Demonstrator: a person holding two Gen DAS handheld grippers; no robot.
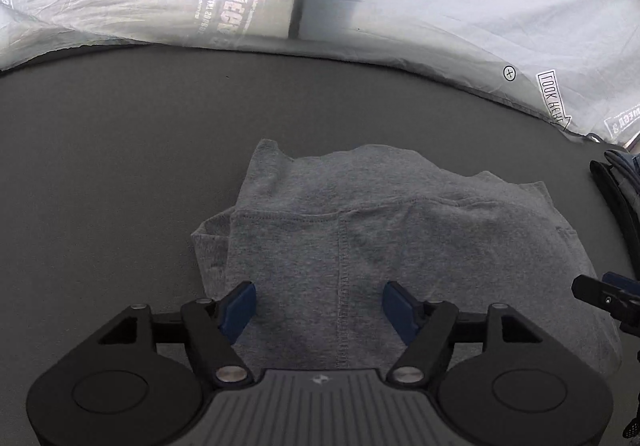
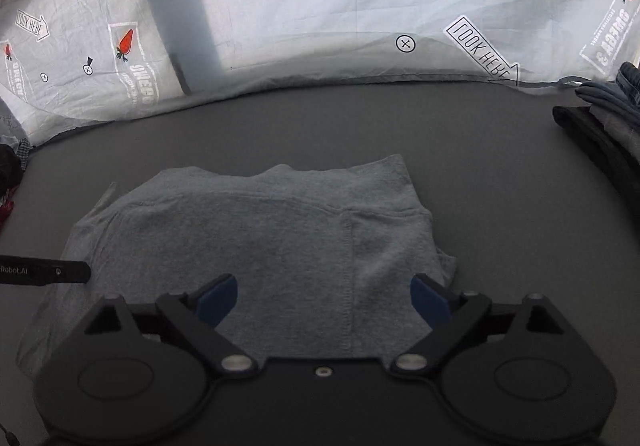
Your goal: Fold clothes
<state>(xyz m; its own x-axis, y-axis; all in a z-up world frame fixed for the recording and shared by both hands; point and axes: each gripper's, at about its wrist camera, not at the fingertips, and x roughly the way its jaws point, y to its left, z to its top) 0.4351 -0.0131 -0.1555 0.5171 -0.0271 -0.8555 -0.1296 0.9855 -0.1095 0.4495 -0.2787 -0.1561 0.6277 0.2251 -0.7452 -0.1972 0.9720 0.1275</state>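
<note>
A grey knit garment [image 1: 360, 230] lies folded on the dark grey table [image 1: 120, 165]; it also shows in the right wrist view [image 2: 260, 238]. My left gripper [image 1: 319, 310] is open, empty, its blue pads over the garment's near left part. My right gripper [image 2: 324, 302] is open, empty, over the garment's near right part. The right gripper's finger shows at the right edge of the left wrist view [image 1: 604, 300]. The left gripper's finger shows at the left edge of the right wrist view [image 2: 44, 272].
A pale sheet printed with carrots and "LOOK HERE" labels [image 2: 360, 5] hangs behind the table. A stack of dark folded clothes [image 2: 604, 125] sits at the right edge. Dark and red cloth [image 2: 10, 173] lies at the far left.
</note>
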